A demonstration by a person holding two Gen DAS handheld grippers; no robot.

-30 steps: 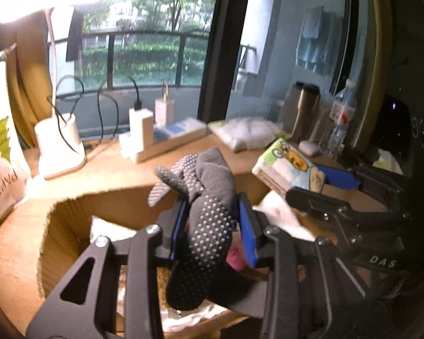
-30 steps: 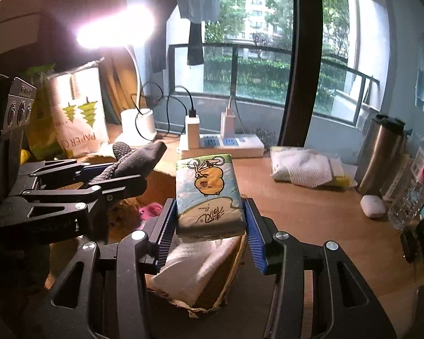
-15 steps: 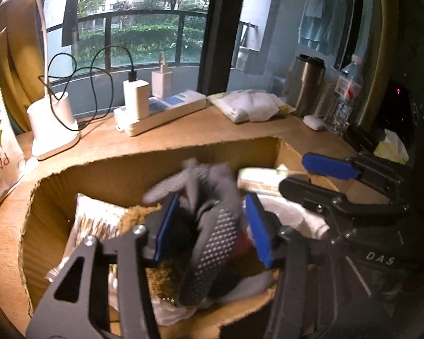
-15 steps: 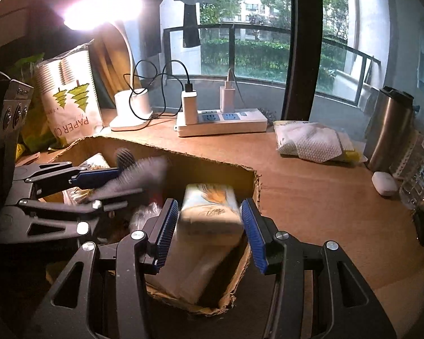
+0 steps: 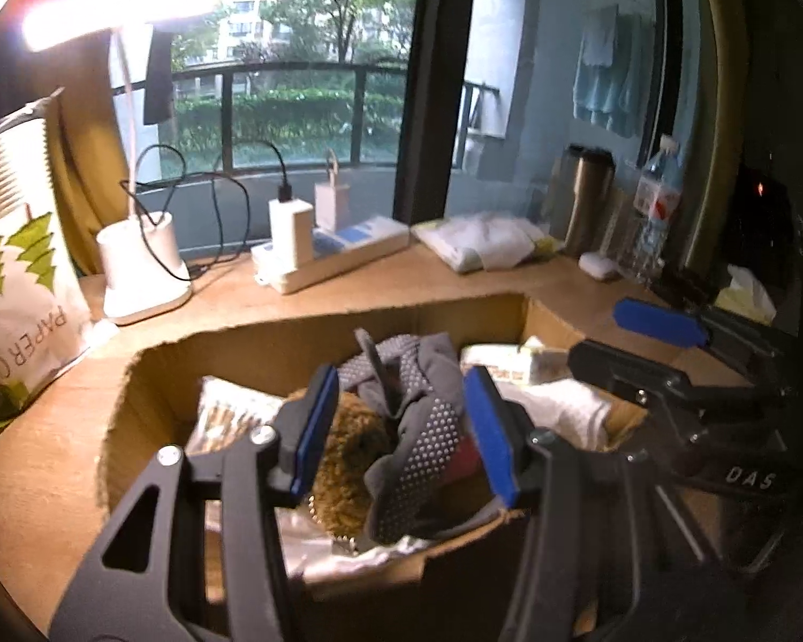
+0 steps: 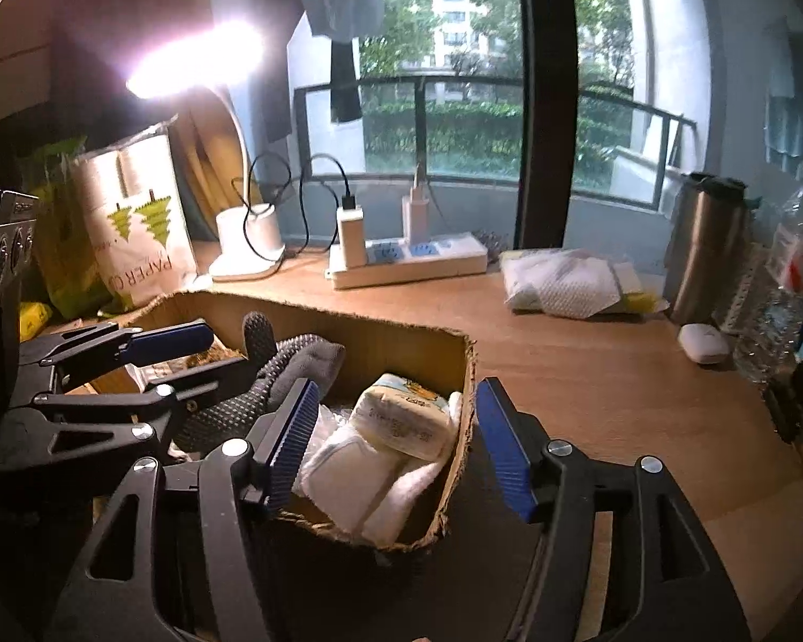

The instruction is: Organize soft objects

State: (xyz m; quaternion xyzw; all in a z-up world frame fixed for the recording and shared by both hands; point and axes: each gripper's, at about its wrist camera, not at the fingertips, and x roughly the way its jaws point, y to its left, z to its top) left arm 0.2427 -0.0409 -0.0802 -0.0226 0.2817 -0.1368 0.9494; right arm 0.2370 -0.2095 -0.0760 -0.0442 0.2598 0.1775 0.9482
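An open cardboard box (image 5: 150, 374) stands on the wooden desk and holds soft things. The grey dotted glove (image 5: 423, 438) lies loose in it on a brown plush (image 5: 348, 460). My left gripper (image 5: 401, 428) hovers open around the glove, its pads clear of it. In the right wrist view the tissue pack (image 6: 407, 417) rests in the box (image 6: 401, 337) on folded white cloth (image 6: 358, 476). My right gripper (image 6: 396, 441) is above it, jaws opening, pads off the pack. The left gripper (image 6: 187, 356) and the glove (image 6: 294, 358) show at the left there.
Behind the box stand a white lamp base (image 5: 144, 267) with cables, a power strip (image 5: 337, 257) with chargers and a paper-cup bag (image 5: 16, 294). To the right lie a white cloth pack (image 5: 482, 241), a steel tumbler (image 5: 589, 203), a water bottle (image 5: 656, 214) and an earbud case (image 5: 597, 266).
The glove left my left gripper and dropped into the box. The tissue pack fell from my right gripper into the box. Both sets of jaws have spread wider.
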